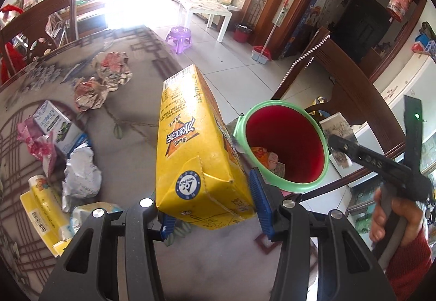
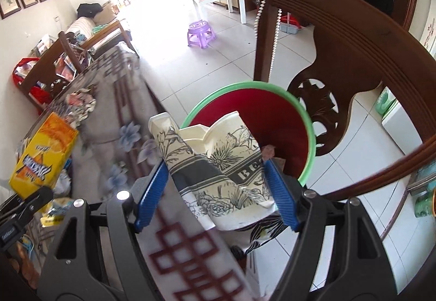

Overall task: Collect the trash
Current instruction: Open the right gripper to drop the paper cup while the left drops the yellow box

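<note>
Currently on hand, largest item first.

Table (image 1: 130, 137): patterned cloth, its edge running just beside the bin; loose trash lies on it, well apart from both my grippers.

Bin (image 1: 321, 137): red inside, green rim, standing on the floor off the table edge, mouth up, a few scraps already at the bottom. From the right wrist view it (image 2: 309, 121) sits directly ahead of and below my jaws.

Yellow carton (image 1: 196, 148): clamped across its lower end in my left gripper (image 1: 209, 208), long axis pointing away from me, tilted; the bin lies off to its right, rim just beside it, not yet under it.

Crushed paper cup (image 2: 218, 164): pinched between the blue pads (image 2: 280, 197) of my right gripper (image 2: 215, 192), mouth end up and forward, overlapping the near rim of the bin.

Judgement: my right hand is the nearer; the cup needs only a short carry forward over the opening, while the carton must cross rightward first.
</note>
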A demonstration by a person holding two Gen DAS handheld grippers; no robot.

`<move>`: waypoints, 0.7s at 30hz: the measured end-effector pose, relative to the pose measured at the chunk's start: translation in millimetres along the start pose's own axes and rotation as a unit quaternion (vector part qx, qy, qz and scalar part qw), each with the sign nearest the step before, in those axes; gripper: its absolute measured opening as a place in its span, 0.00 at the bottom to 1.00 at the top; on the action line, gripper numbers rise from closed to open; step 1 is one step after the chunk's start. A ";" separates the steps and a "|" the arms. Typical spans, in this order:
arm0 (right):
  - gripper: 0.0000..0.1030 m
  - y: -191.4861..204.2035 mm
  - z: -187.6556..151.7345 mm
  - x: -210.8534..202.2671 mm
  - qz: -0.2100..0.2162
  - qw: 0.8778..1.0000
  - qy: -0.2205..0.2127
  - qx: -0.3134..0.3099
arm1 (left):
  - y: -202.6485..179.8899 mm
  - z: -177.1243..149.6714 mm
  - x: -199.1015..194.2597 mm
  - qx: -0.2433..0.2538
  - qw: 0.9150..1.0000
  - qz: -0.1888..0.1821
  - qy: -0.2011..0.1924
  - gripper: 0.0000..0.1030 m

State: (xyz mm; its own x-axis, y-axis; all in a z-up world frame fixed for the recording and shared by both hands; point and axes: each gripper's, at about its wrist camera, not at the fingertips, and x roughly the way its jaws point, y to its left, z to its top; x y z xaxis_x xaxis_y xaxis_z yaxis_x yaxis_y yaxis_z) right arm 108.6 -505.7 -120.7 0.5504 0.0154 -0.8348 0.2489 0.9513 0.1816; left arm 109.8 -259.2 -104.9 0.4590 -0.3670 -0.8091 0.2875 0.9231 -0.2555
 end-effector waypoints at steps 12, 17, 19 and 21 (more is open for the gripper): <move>0.79 -44.6 10.9 10.1 -0.033 0.999 -0.017 0.032 | -67.7 25.1 60.1 0.079 0.996 -0.037 0.035 0.44; 0.80 -70.7 -6.6 -9.1 -0.051 0.997 -0.019 0.063 | -103.8 37.0 87.9 0.122 0.990 -0.059 0.042 0.44; 0.80 -80.0 -12.4 -15.4 -0.060 0.995 -0.017 0.072 | -116.7 41.7 95.7 0.136 0.988 -0.066 0.043 0.44; 0.80 -86.7 -15.0 -19.5 -0.067 0.995 -0.016 0.078 | -128.4 46.6 101.4 0.150 0.985 -0.071 0.040 0.44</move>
State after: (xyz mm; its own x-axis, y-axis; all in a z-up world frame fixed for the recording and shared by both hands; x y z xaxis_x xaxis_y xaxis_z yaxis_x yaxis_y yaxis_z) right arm 64.4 -583.9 -128.0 0.5276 -0.1209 -0.8408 0.4416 0.8846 0.1499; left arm 158.6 -420.3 -129.5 0.3329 -0.4685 -0.8184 0.5844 0.7836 -0.2108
